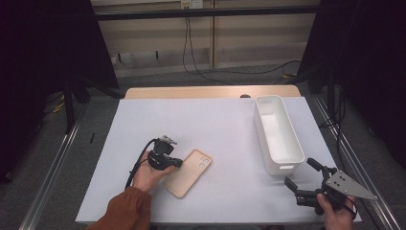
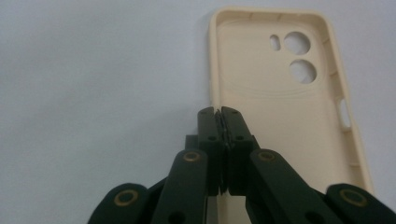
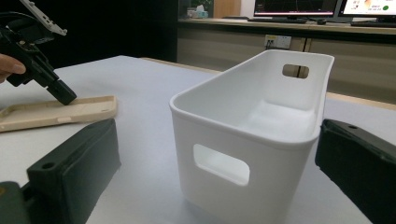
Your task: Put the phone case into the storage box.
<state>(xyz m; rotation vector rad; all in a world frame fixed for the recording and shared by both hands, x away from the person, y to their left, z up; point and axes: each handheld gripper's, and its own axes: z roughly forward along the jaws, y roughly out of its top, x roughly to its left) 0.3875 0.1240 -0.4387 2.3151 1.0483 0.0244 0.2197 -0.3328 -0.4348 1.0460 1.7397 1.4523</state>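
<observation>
A beige phone case [image 1: 188, 172] lies inside-up on the white table cover, left of centre near the front. My left gripper [image 1: 178, 163] comes at it from the left, and its jaws are shut on the case's left rim [image 2: 214, 70]. A strip of the beige wall shows between the jaws. In the right gripper view the left gripper's tip [image 3: 64, 97] rests on the case [image 3: 56, 114]. My right gripper [image 1: 301, 173] is held at the front right, open wide, with nothing between its fingers [image 3: 74, 161]. It points at the near end of a white bin [image 3: 243, 140].
The white bin [image 1: 277, 134] is long and empty, with handle cut-outs, and stands at the right side of the table. The white cover [image 1: 201, 124] is bare between the case and the bin. Dark curtains and frame rails flank the table.
</observation>
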